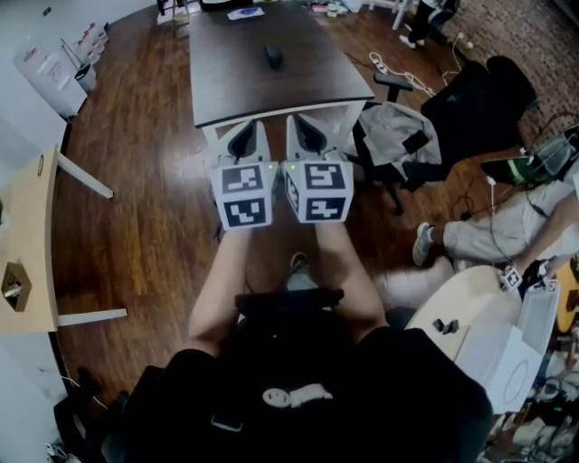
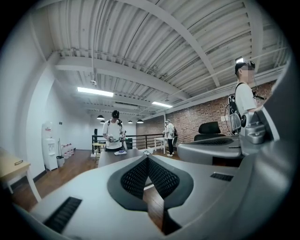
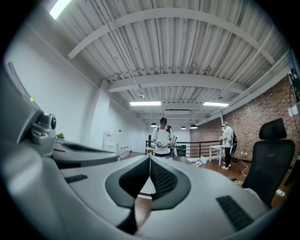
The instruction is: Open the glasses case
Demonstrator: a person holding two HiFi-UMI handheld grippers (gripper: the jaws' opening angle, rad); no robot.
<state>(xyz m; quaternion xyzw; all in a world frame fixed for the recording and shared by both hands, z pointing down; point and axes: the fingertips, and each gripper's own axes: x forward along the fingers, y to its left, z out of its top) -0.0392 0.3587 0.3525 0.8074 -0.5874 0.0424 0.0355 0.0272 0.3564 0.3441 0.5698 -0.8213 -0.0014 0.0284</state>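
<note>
A person is holding the left gripper and right gripper side by side, jaws together and empty. The small dark oblong glasses case is lying at twelve o'clock on a dark rectangular table, well apart. This looks like the approach; next, reaching forward.

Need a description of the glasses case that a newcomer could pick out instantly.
Find the dark table on the wood floor. A small dark oblong lies alone near its middle: the case. Its neighbour, a pale flat item, sits at the far edge.
</note>
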